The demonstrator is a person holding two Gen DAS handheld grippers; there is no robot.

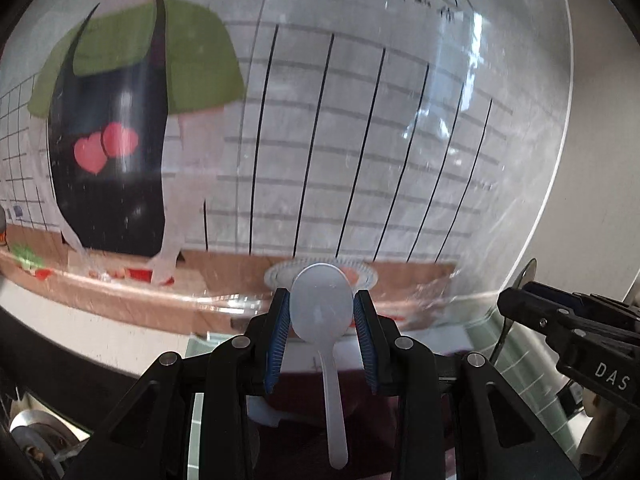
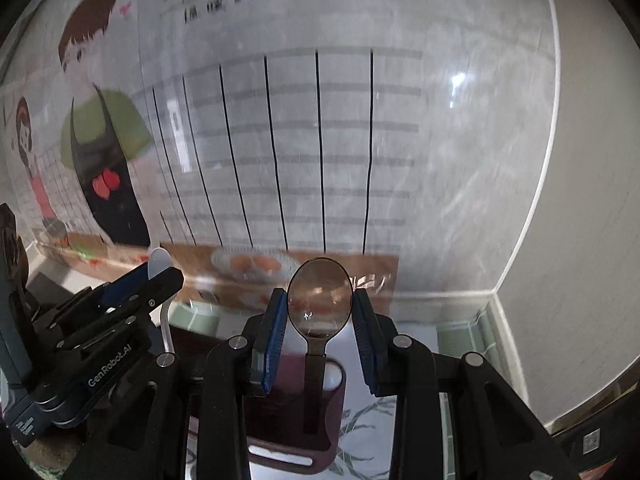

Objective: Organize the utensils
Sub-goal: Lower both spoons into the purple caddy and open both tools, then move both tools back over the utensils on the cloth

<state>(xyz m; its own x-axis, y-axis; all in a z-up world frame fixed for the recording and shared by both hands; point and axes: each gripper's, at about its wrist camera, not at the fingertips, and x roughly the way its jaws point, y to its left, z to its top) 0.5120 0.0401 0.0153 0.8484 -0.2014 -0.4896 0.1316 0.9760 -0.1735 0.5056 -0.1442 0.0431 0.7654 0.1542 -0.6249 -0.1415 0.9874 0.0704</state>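
Both spoons are mid-carry: the left gripper (image 1: pixel 321 312) clamps a white plastic spoon (image 1: pixel 322 308) by its bowl, the right gripper (image 2: pixel 320 312) a metal spoon (image 2: pixel 320 304), handles hanging over what looks like a dark holder (image 2: pixel 292 412) just below, so lowering comes next.

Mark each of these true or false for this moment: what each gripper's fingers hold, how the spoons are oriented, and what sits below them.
1. The left gripper holds a white plastic spoon by its bowl. True.
2. The right gripper is empty. False: its fingers clamp a metal spoon with a dark handle.
3. Both spoons hang handle down. True.
4. A dark maroon holder sits below the right gripper. True.
5. The backdrop is a plain wall. False: it is a cartoon kitchen poster.
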